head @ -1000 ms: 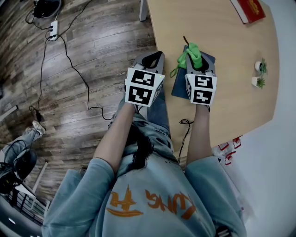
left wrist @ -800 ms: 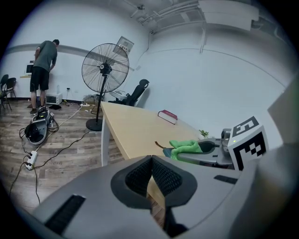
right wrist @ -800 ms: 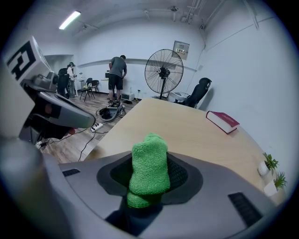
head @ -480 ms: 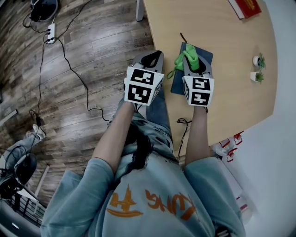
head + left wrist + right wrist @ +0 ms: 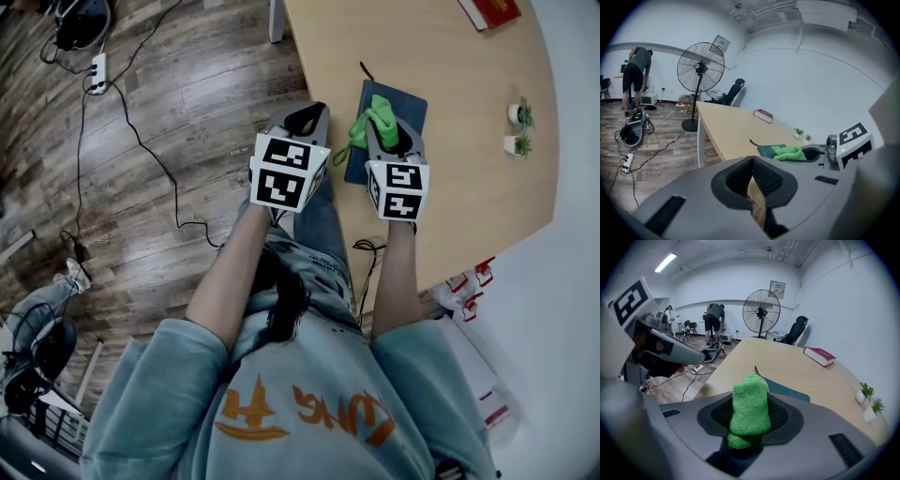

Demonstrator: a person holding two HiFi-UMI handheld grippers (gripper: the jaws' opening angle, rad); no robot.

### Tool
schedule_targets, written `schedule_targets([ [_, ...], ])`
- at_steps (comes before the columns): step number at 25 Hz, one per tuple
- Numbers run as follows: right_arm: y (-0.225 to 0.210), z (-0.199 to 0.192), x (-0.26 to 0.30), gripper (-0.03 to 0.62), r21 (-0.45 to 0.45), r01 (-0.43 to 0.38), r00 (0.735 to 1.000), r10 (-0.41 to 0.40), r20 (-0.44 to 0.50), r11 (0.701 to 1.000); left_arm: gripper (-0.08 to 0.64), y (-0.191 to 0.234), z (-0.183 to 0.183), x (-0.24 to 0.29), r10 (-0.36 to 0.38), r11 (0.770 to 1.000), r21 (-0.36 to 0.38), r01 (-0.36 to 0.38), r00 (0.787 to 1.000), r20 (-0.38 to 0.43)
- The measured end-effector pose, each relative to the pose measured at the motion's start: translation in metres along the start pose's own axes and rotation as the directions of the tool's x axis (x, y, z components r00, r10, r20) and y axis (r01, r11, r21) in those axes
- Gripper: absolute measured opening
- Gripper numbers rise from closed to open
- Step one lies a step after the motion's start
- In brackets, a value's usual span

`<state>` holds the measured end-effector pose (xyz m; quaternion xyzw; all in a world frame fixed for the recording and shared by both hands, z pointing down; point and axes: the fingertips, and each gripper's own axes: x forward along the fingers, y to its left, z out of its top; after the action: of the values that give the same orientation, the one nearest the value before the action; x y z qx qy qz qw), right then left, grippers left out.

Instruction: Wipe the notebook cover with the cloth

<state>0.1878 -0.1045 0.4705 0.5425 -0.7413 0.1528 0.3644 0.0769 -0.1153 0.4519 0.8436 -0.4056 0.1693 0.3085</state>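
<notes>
Table (image 5: 469, 84) open round notebook (image 5: 411, 105); plants (image 5: 518, 114), book (image 5: 489, 9) seemingly well apart.

The notebook (image 5: 410, 105) was thin and dark teal. It lay flat and closed on the wooden table (image 5: 469, 84) near its edge, with a dark ribbon (image 5: 364, 71) trailing from its far end. The cloth (image 5: 374, 113) was bright green terry, bunched into a thick fold. The jaws of the right gripper (image 5: 751, 416) pinched it over the notebook's cover; whether it touched the cover could not be told.
</notes>
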Motion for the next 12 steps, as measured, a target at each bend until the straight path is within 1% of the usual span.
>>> schedule_targets([
  [7,0.006,-0.01,-0.011,0.141,0.012,-0.002,1.0,0.002,-0.003,1.0,0.018,-0.008,-0.005,0.0,-0.022,1.0,0.01,0.022,1.0,-0.012],
  [12,0.012,-0.016,-0.018,0.141,0.018,-0.006,1.0,0.006,-0.005,1.0,0.018,-0.007,-0.007,-0.002,-0.021,1.0,0.007,0.021,1.0,-0.014],
])
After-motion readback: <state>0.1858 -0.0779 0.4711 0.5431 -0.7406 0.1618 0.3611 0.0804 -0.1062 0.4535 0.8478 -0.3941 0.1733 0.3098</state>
